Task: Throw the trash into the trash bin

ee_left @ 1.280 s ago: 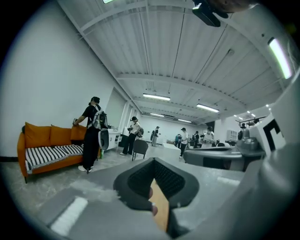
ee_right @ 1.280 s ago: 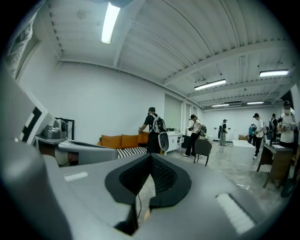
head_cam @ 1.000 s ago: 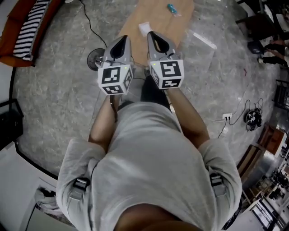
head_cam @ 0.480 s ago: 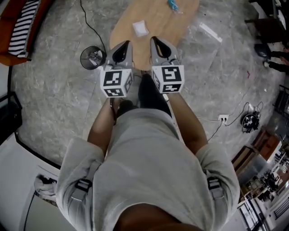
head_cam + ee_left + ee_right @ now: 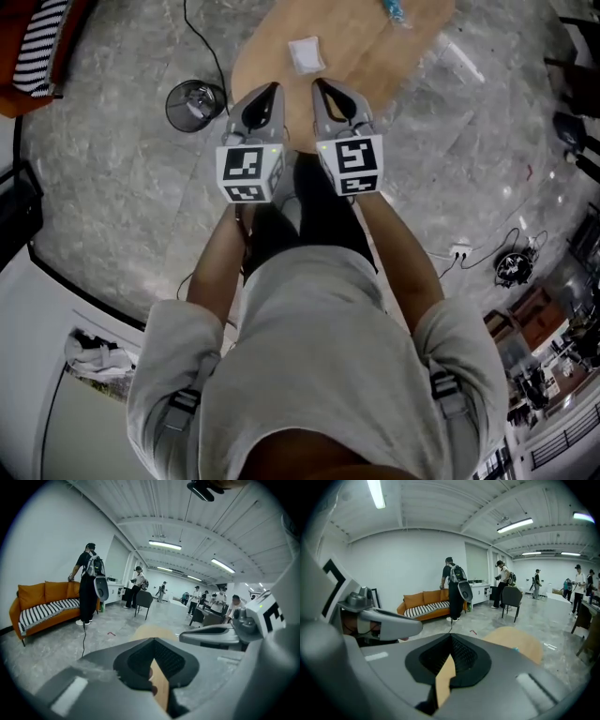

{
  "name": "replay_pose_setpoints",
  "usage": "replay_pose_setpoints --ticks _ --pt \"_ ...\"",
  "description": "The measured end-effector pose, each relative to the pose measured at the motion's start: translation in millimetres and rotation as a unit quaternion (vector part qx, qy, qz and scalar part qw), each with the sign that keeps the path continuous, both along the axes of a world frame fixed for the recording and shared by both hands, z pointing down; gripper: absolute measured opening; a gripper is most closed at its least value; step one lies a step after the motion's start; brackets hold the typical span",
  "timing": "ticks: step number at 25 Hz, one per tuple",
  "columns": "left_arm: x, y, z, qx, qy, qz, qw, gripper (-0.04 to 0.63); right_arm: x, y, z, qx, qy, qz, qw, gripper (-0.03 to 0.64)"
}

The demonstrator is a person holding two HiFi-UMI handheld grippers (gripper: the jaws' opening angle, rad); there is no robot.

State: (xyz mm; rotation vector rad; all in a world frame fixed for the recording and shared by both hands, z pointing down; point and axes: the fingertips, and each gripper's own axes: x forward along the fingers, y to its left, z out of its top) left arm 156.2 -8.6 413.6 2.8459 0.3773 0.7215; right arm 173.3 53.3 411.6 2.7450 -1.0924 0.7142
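Trash bin (image 5: 171, 103) only in head view

Oval wooden table (image 5: 356, 47) stands on a grey stone floor (image 5: 122, 197). On the table: a white crumpled paper (image 5: 307, 54) near the closer edge, and a small blue item (image 5: 394, 9) at the far side, well apart from it. On the floor: a black mesh bin (image 5: 195, 105) just beside the table, and a white socket strip (image 5: 459, 251) well away.

Wooden table (image 5: 361, 52) on grey floor (image 5: 122, 187); striped sofa (image 5: 44, 607) nearby.
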Motion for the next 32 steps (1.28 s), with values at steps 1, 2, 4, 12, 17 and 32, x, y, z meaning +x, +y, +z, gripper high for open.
replay_pose_setpoints --ticks 1,2,4,12,17,32 --pt "2 -2 14 -0.003 -0.011 -0.005 0.9999 0.015 3 -3 13 -0.004 -0.008 -0.006 1.000 0.008" --pt "4 -4 30 -0.006 -0.024 -0.009 0.9997 0.015 5 -4 28 -0.008 -0.019 -0.010 1.000 0.008" --pt "12 -7 64 -0.010 -0.045 -0.016 0.9988 0.015 15 -5 61 -0.016 -0.040 -0.012 0.999 0.008" --pt "27 1 155 -0.027 -0.093 -0.032 0.9948 0.015 28 -8 160 -0.039 -0.092 -0.035 0.994 0.008" --pt "21 -1 203 -0.031 -0.117 -0.044 0.9917 0.015 30 -15 214 -0.071 -0.105 -0.068 0.990 0.008" --pt "24 -18 308 -0.054 -0.165 -0.047 0.9838 0.015 39 -29 333 -0.300 -0.040 -0.288 0.908 0.009"
